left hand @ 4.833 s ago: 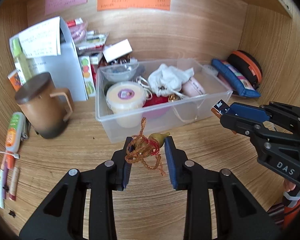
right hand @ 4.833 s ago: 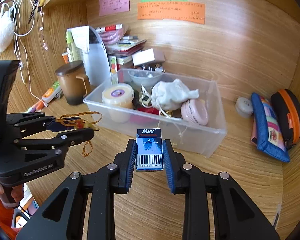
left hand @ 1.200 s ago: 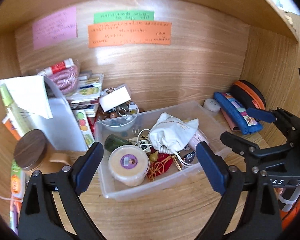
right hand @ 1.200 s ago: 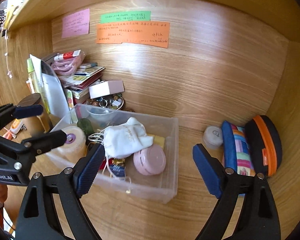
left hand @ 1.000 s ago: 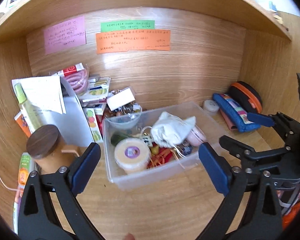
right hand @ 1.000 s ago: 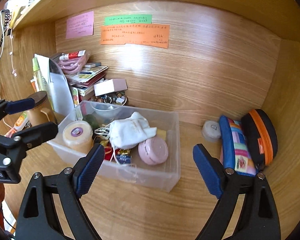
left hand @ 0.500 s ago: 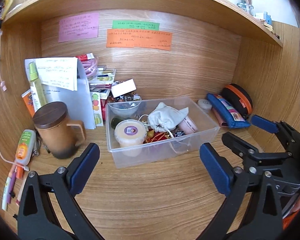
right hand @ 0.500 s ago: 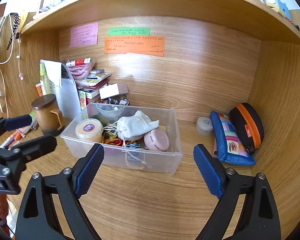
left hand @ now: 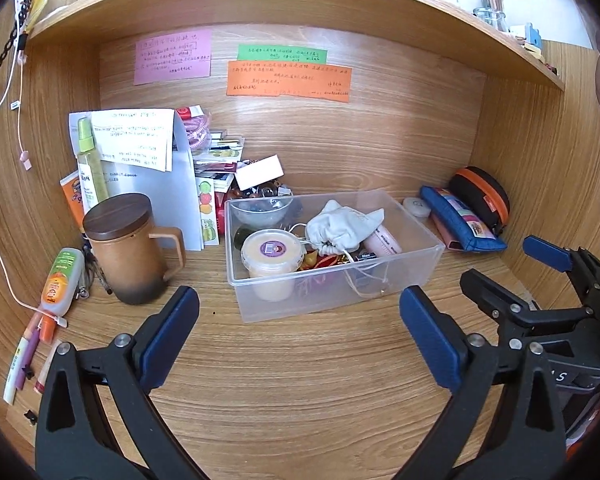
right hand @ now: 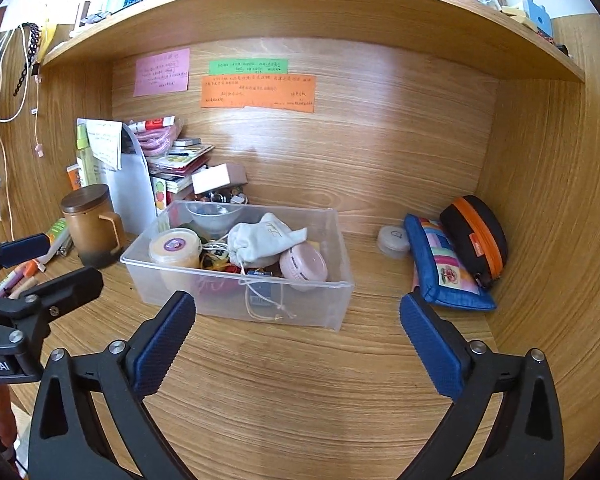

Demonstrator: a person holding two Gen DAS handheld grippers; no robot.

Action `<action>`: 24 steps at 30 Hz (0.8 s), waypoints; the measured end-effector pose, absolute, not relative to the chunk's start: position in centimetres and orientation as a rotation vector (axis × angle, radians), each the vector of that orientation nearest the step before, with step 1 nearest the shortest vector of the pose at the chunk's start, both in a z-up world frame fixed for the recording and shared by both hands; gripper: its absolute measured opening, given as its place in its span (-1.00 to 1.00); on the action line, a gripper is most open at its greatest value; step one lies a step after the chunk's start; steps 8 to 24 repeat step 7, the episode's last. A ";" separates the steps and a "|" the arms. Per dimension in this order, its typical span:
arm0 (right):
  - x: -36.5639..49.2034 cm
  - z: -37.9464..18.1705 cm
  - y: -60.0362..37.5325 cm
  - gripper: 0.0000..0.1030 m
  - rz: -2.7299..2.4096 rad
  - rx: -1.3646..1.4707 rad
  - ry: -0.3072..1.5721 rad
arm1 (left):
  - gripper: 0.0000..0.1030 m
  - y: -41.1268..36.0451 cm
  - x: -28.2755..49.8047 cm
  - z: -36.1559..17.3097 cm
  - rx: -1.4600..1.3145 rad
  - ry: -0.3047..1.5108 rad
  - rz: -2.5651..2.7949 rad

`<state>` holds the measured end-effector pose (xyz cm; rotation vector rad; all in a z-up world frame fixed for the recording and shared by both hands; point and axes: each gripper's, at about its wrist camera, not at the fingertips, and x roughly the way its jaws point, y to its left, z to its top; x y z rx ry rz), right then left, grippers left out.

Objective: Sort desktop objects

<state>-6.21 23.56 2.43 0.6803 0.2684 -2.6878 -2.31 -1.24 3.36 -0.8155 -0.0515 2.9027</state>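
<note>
I see my left hand-held gripper spread wide and empty; my right hand-held gripper likewise, short of the clear box on the counter.

Both wrist views face one bin — side by side.

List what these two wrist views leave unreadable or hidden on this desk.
- Notes on the back wall: pink note, orange note; handwriting too small in both views.
- Clear bin bottom: the white pouch covers things under it.
- Pens: cut by the left view's edge.
</note>
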 end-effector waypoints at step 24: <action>-6.5 1.7 23.8 0.99 -2.680 0.712 0.253 | 0.97 -1.1 -2.3 3.2 -0.806 -0.018 2.938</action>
